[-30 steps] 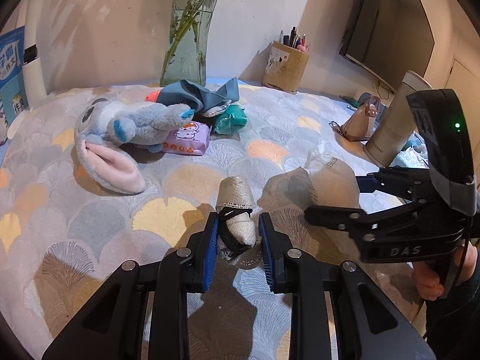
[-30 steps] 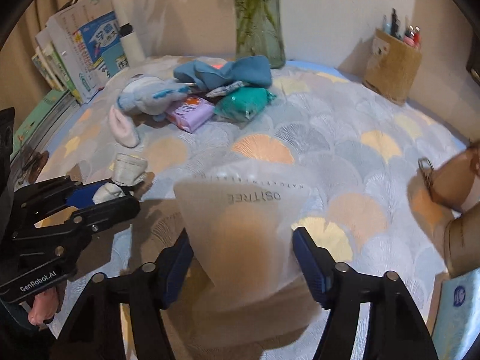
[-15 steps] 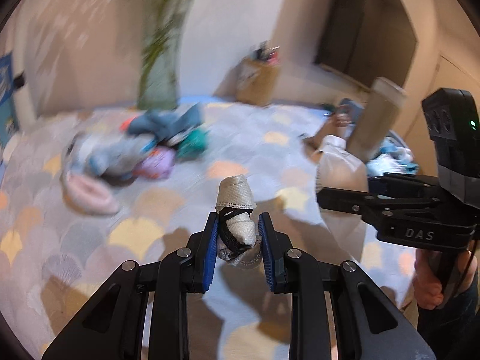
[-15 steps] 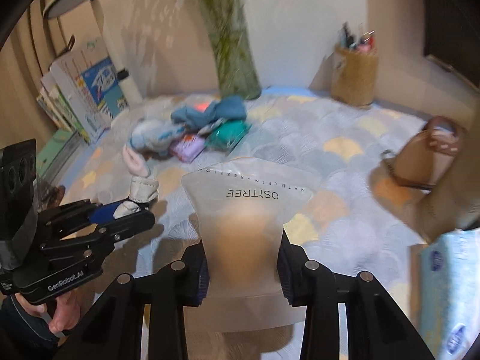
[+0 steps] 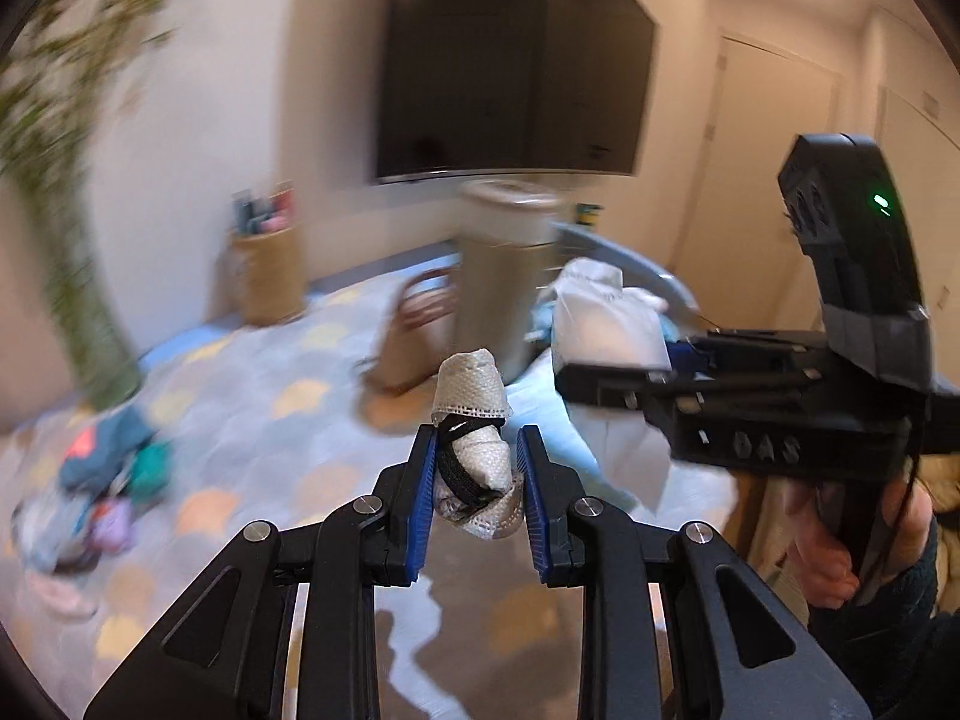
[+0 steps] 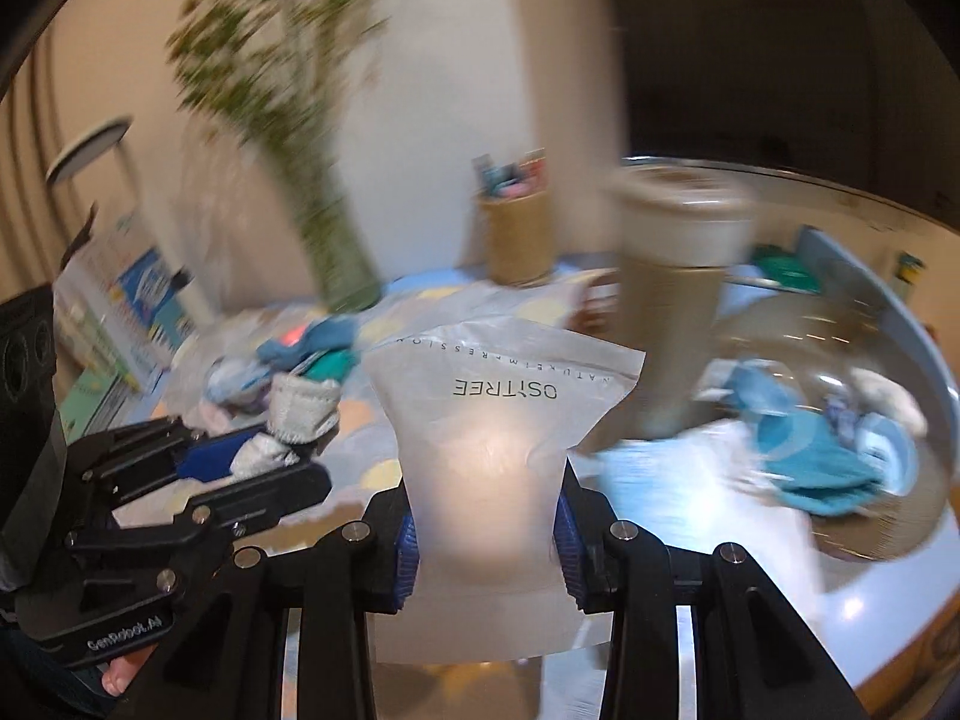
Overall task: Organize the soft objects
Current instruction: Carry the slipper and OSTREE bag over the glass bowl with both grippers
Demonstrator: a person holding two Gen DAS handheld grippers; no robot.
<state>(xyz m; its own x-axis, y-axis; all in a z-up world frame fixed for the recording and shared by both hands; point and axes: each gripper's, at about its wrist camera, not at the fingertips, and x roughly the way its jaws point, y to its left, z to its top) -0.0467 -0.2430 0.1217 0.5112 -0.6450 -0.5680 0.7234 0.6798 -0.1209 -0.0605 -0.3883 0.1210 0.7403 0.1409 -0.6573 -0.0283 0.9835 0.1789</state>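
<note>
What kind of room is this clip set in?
Probably a living room or bedroom at home. A wall-mounted TV hangs over a table with a patterned cloth, which bears a vase of greenery and a pen holder.

Black left claw [image 5: 474, 480] with blue pads, silver screws, right claw [image 6: 485, 531] alike, dark sleeve [image 5: 900, 648]

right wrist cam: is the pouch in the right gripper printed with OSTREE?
Yes: the frosted white pouch clamped between the right gripper fingers shows the dark lettering OSTREE, upside down, across its upper part.
</note>
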